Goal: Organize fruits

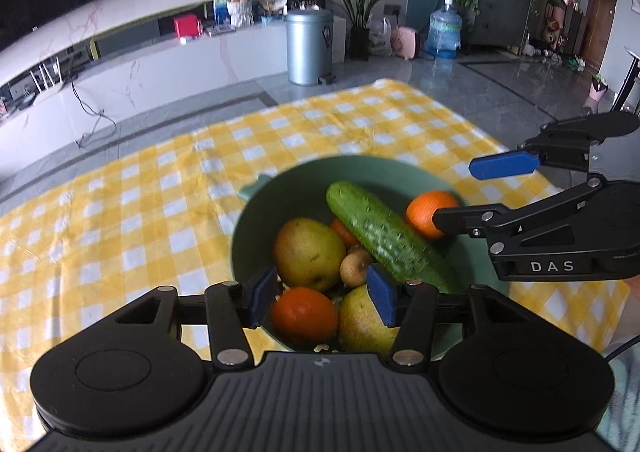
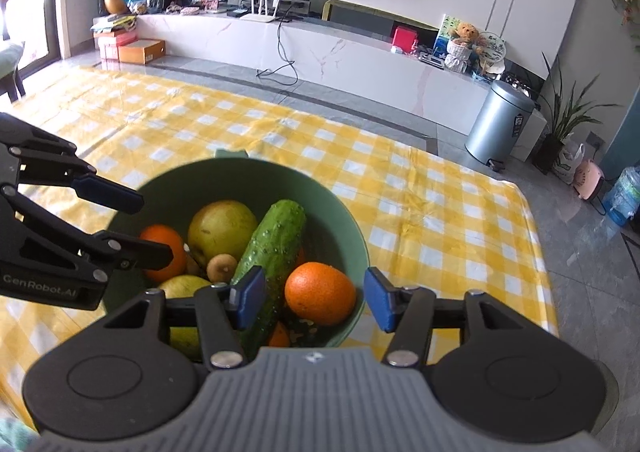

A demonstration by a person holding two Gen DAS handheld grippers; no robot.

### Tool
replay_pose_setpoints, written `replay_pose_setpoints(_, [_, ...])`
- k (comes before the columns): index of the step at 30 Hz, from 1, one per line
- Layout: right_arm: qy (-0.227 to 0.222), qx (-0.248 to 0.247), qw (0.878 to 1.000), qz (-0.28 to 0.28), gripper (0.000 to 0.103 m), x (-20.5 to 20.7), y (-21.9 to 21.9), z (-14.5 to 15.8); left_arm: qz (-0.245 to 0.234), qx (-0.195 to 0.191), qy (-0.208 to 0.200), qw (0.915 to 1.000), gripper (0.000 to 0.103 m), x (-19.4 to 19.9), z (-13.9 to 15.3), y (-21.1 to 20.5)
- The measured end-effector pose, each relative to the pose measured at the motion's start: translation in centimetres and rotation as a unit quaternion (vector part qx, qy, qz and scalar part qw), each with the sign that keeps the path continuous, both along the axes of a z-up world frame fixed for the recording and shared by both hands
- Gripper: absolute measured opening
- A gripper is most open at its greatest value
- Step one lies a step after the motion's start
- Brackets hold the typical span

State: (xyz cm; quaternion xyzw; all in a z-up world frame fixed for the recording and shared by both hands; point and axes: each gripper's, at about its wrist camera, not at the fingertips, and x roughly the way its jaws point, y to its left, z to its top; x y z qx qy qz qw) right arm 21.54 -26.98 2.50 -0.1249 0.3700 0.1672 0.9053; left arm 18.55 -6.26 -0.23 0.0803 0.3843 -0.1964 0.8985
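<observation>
A green bowl [image 2: 352, 220] heaped with produce sits on a table draped in a yellow-and-white checked cloth [image 2: 420, 188], with a hand-held gripper poised over it from each side. A bumpy, dark-green cucumber [image 2: 272, 248] lies on top of the pile; in the right wrist view its long axis runs from the near rim up and slightly rightward toward the bowl's far side, its rounded end pointing at the far wall. In the left wrist view the same cucumber [image 1: 380, 236] slants from upper left to lower right. Around it lie smooth, round oranges [image 2: 320, 292], a matte yellow-green pear [image 2: 222, 228] and a small brownish fruit [image 2: 222, 266]; another orange [image 1: 304, 314] and a pale pear [image 1: 360, 320] sit at the near rim in the left view. The bowl [image 1: 256, 220] is smooth-walled, with a small tab handle on its far rim.

The left gripper [image 1: 322, 294], black with blue pads, stands with its jaws apart above the near fruit, clamping nothing. The right gripper [image 2: 314, 298] likewise has its jaws apart, straddling an orange and the cucumber's near end with no pad pressing on either. A ribbed grey housing fronts each camera. A steel pedal bin [image 2: 498, 124] stands on the glossy tiled floor beyond the table.
</observation>
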Motion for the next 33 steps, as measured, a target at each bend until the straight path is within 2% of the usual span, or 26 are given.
replay_pose_setpoints(2, [-0.004, 0.009, 1.0, -0.006, 0.058, -0.5, -0.1, 0.9, 0.001, -0.002, -0.012, 0.9999, 0.064, -0.6, 1.0, 0.2])
replay_pose_setpoints(4, [-0.014, 0.02, 1.0, -0.013, 0.068, -1.1, -0.1, 1.9, 0.002, -0.003, -0.027, 0.9996, 0.064, -1.4, 2.2, 0.3])
replay_pose_setpoints(7, [-0.024, 0.039, 0.999, -0.016, 0.071, -2.3, 0.1, 3.7, 0.009, -0.005, -0.05, 0.9987, 0.067, -2.9, 3.8, 0.7])
replay_pose_setpoints(9, [-0.031, 0.049, 0.998, -0.025, 0.079, -3.1, 0.3, 4.8, 0.016, -0.006, -0.062, 0.9979, 0.069, -3.9, 4.8, 1.0])
replay_pose_setpoints(12, [-0.04, 0.071, 0.996, -0.038, 0.081, -4.4, 0.4, 6.6, 0.027, -0.009, -0.08, 0.9964, 0.071, -5.5, 6.2, 1.7])
replay_pose_setpoints(13, [-0.043, 0.077, 0.995, -0.044, 0.085, -5.0, 0.4, 7.1, 0.032, -0.011, -0.087, 0.9956, 0.071, -6.1, 6.6, 1.9])
replay_pose_setpoints(16, [-0.069, 0.087, 0.992, -0.061, 0.09, -6.9, 0.7, 8.4, 0.05, -0.022, -0.108, 0.9926, 0.076, -7.7, 7.8, 2.7])
replay_pose_setpoints(18, [-0.088, 0.096, 0.989, -0.068, 0.092, -8.4, 0.9, 9.1, 0.071, -0.028, -0.121, 0.9896, 0.083, -8.6, 8.3, 3.2])
replay_pose_setpoints(20, [-0.108, 0.109, 0.985, -0.079, 0.096, -10.0, 1.1, 9.5, 0.093, -0.034, -0.135, 0.9859, 0.09, -9.5, 8.5, 3.8])
replay_pose_setpoints(22, [-0.129, 0.115, 0.981, -0.088, 0.099, -11.8, 1.5, 9.7, 0.11, -0.037, -0.155, 0.9811, 0.09, -10.3, 8.5, 4.3])
replay_pose_setpoints(26, [-0.157, 0.13, 0.973, -0.105, 0.099, -15.1, 2.4, 9.3, 0.141, -0.013, -0.192, 0.9712, 0.101, -12.0, 8.2, 4.4])
replay_pose_setpoints(28, [-0.155, 0.149, 0.97, -0.114, 0.099, -16.3, 2.7, 8.8, 0.154, 0.018, -0.207, 0.9659, 0.101, -12.7, 7.6, 4.1])
replay_pose_setpoints(30, [-0.153, 0.166, 0.966, -0.125, 0.099, -17.3, 2.9, 8.3, 0.148, 0.042, -0.224, 0.9625, 0.101, -13.5, 6.9, 3.9])
replay_pose_setpoints(33, [-0.16, 0.172, 0.962, -0.138, 0.099, -18.7, 3.5, 7.5, 0.153, 0.04, -0.226, 0.9612, 0.101, -14.3, 6.1, 4.2])
